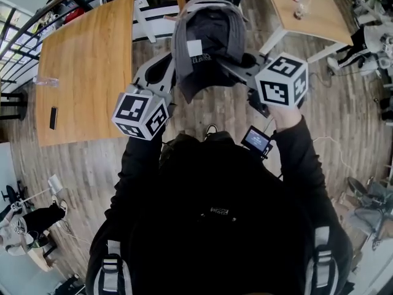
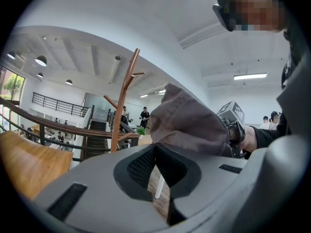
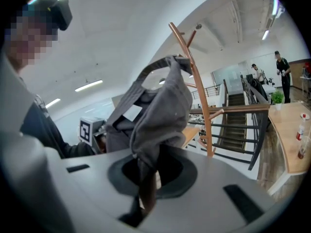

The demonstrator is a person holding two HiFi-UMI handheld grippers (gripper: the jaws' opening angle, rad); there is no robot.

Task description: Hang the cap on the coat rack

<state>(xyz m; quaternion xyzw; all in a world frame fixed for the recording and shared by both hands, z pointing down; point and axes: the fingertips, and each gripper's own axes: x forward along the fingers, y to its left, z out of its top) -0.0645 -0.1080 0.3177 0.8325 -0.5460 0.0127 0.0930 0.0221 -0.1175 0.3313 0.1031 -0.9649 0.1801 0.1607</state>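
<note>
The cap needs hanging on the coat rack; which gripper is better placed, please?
Probably the right gripper: its jaws clamp the grey cap deeply, and in its view the cap overlaps the coat rack.

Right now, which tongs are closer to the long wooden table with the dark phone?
Left. The left tongs hold the grey fabric cap on the side facing the long wooden table; the right tongs grip the cap's other side, farther from it.

A wood-plank floor carries 2 wooden tables, the left table and the right table. The white ceiling holds strip lights and round lamps. Black railing edges what may be a mezzanine (staircase nearby).
</note>
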